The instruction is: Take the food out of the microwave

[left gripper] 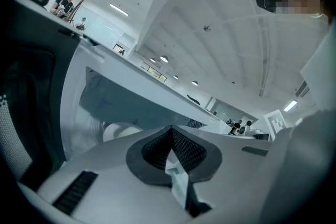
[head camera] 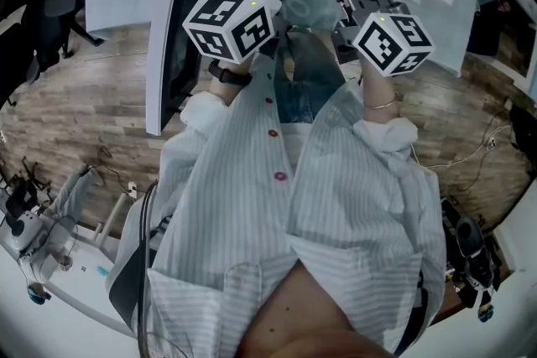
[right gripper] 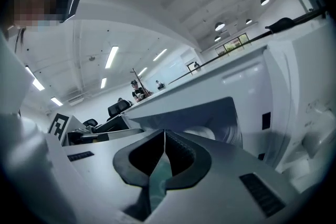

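Before the open microwave [right gripper: 247,78], both hand-held grippers [left gripper: 171,132] [right gripper: 165,135] are closed.

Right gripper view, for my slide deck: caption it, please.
Right gripper, fingers shut and empty, faces the open microwave with a white dish inside.

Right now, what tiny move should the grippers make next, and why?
Probably open both jaws. The left gripper and right gripper are shut on nothing, the microwave door already stands open, and a white dish sits inside, not yet touched.
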`<state>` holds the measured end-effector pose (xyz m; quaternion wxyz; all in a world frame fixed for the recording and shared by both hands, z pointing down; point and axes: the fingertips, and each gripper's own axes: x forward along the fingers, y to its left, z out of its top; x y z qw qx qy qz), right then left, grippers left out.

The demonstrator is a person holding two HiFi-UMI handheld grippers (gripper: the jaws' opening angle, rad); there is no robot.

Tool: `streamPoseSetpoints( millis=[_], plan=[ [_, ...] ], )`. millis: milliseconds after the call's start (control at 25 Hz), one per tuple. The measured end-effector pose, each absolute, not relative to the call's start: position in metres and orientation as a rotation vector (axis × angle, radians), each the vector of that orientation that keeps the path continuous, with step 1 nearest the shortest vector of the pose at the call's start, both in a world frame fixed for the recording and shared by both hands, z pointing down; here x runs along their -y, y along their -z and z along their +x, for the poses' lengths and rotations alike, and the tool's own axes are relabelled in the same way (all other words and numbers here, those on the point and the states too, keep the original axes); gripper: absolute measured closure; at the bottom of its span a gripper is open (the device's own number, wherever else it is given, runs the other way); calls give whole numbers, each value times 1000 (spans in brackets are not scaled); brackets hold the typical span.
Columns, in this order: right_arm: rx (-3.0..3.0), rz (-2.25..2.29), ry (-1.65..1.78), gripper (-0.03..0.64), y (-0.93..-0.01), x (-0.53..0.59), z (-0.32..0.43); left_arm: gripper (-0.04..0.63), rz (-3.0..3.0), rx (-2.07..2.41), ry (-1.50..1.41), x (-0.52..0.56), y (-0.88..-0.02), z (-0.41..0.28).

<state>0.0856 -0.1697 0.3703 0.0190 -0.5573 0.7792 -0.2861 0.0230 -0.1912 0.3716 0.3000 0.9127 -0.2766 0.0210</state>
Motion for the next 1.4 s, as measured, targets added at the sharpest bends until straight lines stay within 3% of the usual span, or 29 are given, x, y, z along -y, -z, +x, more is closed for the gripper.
streamPoseSetpoints(
  millis=[1160,1200,1280,1400],
  plan=[
    [-2168,-1808,1279,580,-488,186,93,586,2169,741,-153,205,-466,18],
    [-2158,-1803,1289,574,-489,186,93,584,2159,739,-156,206,-468,18],
    [-2133,-1780,1316,500,-493,189,90,577,2144,739,-160,208,-472,16],
    [-2097,-1770,1357,445,-499,194,86,508,2110,723,-157,214,-481,13]
  ],
)
